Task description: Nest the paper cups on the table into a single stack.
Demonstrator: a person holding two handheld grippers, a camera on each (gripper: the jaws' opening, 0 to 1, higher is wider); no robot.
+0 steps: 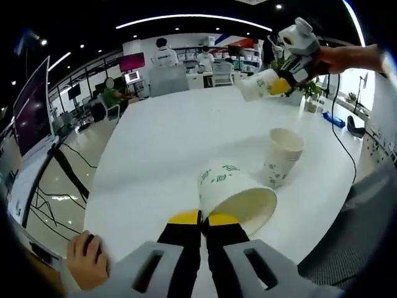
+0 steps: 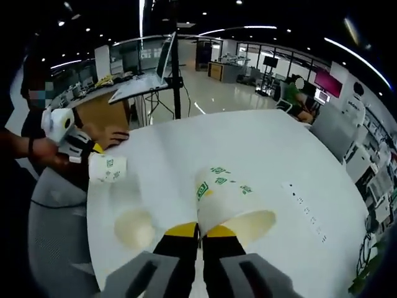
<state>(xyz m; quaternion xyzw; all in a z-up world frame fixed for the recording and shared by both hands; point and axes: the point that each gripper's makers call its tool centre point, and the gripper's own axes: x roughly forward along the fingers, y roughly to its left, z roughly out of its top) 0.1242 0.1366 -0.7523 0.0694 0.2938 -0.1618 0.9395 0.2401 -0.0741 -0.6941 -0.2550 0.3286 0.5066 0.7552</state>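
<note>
Cups are what you are handling: your left gripper (image 1: 204, 218) is clenched on the rim of a paper cup (image 1: 232, 192) with green marks, lifted and tipped on its side so its mouth faces back toward the camera. The jaw tips cover part of that rim, and how deep they reach inside is hard to make out. Beyond it, a stack of cups (image 1: 282, 156) stands upright on the white table (image 1: 161, 143), near the held cup but apart from it.

In the right gripper view, your right gripper (image 2: 201, 231) likewise grasps a second cup (image 2: 229, 202) by its rim, tilted with the open mouth toward the lens. Below and left of it the standing stack (image 2: 134, 228) appears from above, its mouth blurred. Farther left, your left gripper (image 2: 93, 151) with its cup (image 2: 107, 167) hangs over the table edge.

A hand (image 1: 87, 259) rests on the table's near edge in the left gripper view, partly cut off.
</note>
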